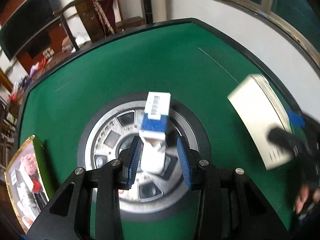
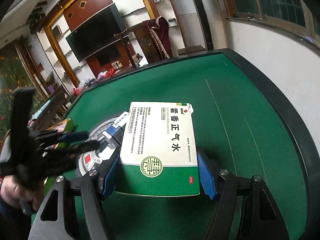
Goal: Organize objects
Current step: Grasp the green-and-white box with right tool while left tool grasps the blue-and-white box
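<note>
The left gripper (image 1: 160, 156) was clamped on a blue-and-white box (image 1: 155, 128), long axis pointing away, above the round hub (image 1: 112, 140) of the green table (image 1: 120, 70). The right gripper (image 2: 158, 174) was closed on a green-and-white medicine box (image 2: 160, 148), lengthwise away. A picture box (image 1: 26, 180) lay near left.

Soft daylight, perhaps from the windows (image 2: 280, 2); motion blur, fisheye-bent edges.
</note>
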`<state>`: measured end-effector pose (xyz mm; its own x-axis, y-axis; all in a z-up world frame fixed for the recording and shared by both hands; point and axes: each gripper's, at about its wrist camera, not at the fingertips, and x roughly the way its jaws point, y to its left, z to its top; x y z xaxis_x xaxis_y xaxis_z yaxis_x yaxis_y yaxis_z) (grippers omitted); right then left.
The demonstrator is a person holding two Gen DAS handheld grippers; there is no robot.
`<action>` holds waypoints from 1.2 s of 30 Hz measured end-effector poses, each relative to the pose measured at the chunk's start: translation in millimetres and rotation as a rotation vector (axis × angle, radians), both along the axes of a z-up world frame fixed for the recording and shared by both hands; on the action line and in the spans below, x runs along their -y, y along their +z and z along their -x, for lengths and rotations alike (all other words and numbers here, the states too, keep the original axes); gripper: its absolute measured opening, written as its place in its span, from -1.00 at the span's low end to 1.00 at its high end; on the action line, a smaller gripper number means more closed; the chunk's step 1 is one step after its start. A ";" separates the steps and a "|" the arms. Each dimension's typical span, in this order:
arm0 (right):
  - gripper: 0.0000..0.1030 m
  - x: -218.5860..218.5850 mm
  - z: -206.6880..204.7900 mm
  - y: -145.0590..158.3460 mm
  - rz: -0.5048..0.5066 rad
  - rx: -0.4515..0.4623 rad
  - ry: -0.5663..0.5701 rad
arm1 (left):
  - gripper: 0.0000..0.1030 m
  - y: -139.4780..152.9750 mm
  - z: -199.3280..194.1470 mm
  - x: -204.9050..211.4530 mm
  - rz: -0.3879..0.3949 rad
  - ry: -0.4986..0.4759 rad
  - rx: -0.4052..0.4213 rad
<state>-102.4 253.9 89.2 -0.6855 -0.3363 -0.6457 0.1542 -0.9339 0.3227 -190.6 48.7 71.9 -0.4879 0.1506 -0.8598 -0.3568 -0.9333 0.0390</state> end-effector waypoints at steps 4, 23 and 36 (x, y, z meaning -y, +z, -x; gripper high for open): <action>0.36 0.0 2.0 1.5 0.035 0.004 0.015 | -0.29 -4.1 21.5 -4.0 0.010 0.001 0.046; 0.36 8.8 10.0 -4.1 0.052 0.031 0.032 | -0.35 -49.5 54.8 -5.7 -0.018 0.073 0.134; 0.36 22.1 6.5 -13.1 -0.018 0.035 0.040 | -0.35 -40.8 -23.6 21.8 -0.118 0.135 0.051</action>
<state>-108.9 231.8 76.2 -0.6487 -0.3513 -0.6751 0.1806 -0.9328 0.3119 -167.0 27.0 31.1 -0.4668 0.1880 -0.8641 -0.2267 -0.9699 -0.0886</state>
